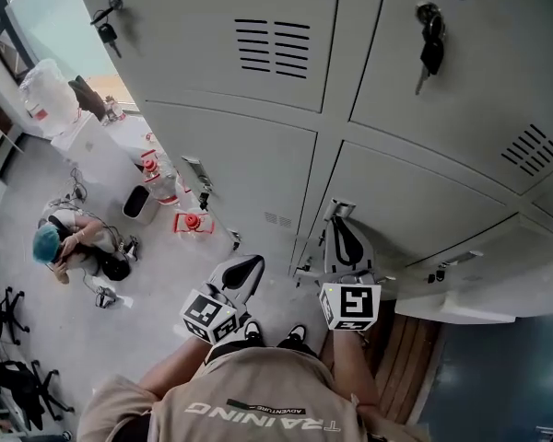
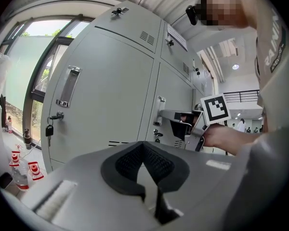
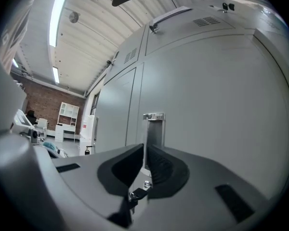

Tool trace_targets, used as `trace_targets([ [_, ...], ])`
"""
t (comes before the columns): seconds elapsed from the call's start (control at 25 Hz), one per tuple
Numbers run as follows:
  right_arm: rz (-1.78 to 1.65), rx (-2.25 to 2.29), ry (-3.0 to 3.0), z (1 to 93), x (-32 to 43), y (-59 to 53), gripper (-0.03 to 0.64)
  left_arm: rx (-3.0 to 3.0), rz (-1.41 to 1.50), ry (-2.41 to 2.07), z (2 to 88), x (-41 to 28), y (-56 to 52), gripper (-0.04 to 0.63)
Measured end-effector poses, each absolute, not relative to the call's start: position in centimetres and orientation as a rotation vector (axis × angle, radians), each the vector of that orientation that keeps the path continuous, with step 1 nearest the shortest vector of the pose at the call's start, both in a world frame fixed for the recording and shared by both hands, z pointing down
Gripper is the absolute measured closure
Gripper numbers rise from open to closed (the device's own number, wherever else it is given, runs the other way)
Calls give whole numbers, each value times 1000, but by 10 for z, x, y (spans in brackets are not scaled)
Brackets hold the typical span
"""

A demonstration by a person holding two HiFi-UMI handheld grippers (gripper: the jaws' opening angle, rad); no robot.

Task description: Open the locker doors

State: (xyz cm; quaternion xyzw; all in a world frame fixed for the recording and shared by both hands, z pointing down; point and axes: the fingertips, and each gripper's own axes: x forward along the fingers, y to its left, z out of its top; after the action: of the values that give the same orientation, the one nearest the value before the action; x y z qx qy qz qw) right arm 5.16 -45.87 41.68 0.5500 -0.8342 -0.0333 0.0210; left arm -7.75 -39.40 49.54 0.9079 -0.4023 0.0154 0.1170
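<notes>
Grey metal locker doors fill the head view. My right gripper is at the chrome handle of a lower door. In the right gripper view that handle runs down between the jaws, and the right gripper is shut on it. The left gripper view shows the same grip from the side, with the marker cube beside the handle. My left gripper hangs away from the lockers above the floor. Its black pads meet, with nothing between them.
Keys hang in the locks. A lower right door stands out from the row. A person crouches on the floor at left. Red-capped bottles, a water jug and office chairs are nearby.
</notes>
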Motion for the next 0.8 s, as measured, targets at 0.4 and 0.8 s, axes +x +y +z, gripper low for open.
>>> trace_targets([
  [0.4,-136,1804,-2472,411,48,-471,604,2683,28,-1105,498,-102,-391,589],
  [0.8,-2,1709,-2560,409,38,-475,523,2711,29,-1054,496,-115,-391,589],
])
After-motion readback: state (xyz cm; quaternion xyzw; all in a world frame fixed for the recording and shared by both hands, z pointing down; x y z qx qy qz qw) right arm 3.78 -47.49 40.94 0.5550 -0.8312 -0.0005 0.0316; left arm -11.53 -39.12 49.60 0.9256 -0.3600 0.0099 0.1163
